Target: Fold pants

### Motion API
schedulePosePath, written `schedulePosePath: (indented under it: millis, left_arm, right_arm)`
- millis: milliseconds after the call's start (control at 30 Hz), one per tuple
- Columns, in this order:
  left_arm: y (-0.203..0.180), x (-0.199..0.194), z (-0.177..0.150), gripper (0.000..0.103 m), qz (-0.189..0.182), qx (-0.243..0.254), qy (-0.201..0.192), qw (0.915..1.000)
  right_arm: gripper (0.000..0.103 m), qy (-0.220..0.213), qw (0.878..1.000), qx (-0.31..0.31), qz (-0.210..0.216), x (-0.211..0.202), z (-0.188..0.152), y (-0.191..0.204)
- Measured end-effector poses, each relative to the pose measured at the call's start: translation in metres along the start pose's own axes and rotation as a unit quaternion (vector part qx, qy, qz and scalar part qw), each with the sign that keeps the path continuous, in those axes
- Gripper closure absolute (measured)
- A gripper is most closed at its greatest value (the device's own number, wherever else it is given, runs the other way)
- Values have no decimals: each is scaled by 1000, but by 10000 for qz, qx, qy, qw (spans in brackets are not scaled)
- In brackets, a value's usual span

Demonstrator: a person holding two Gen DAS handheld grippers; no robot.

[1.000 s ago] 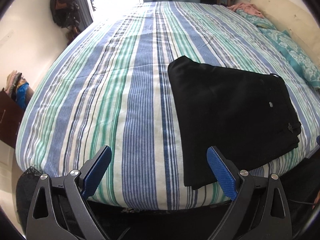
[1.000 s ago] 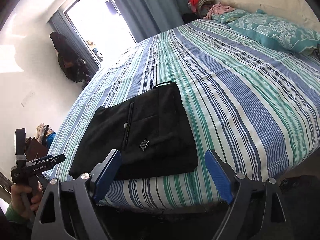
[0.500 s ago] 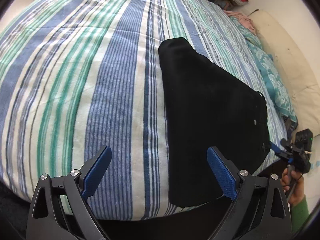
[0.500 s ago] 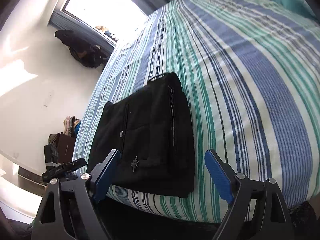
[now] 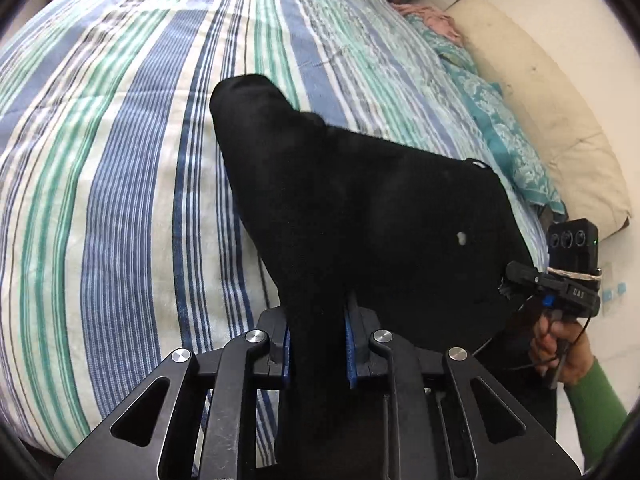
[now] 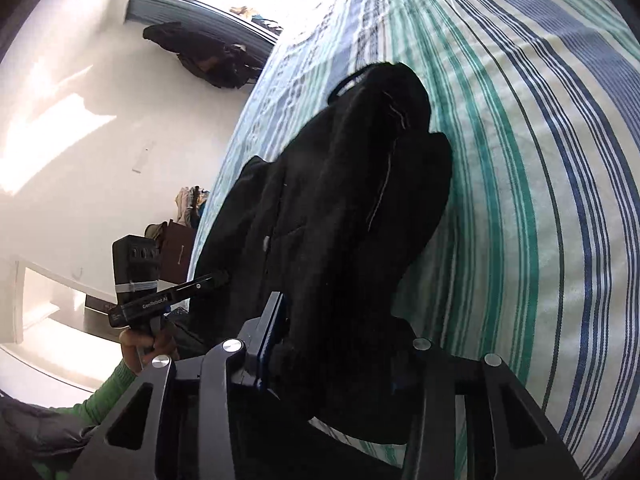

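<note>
The folded black pants lie on the striped bed by its near edge, long axis running left to right, near edge bunched where the left claw and right claw each clamp it.

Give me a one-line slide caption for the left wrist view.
Left hand-held gripper shut on the near edge of black pants lying on a striped bed, right hand-held gripper at their right edge.
</note>
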State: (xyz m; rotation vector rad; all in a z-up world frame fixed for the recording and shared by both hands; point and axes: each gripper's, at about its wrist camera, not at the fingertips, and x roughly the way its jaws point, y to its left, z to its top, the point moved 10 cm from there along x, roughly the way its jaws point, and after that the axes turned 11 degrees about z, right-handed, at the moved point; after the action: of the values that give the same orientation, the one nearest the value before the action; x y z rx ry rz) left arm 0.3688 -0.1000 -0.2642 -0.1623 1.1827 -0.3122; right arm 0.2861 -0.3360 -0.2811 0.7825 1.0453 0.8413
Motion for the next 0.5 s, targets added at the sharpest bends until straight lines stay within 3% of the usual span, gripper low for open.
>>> schedulePosePath:
  millis: [200, 367, 433, 500]
  left_arm:
    - [15, -40, 89, 85, 47, -156, -751, 9970]
    - [41, -31, 162, 83, 479, -144, -1169, 9919]
    - [55, 0, 169, 68, 1018, -33, -1085, 9889]
    - [86, 39, 157, 40, 1884, -65, -749, 9792]
  right_arm:
    - [63, -313, 9959, -805, 276, 9, 69, 72]
    - [62, -631, 9922, -1063, 158, 38, 151, 73]
    - [61, -673, 9931, -957, -21, 55, 173, 55]
    - [52, -616, 9960, -506, -413, 71, 183, 16]
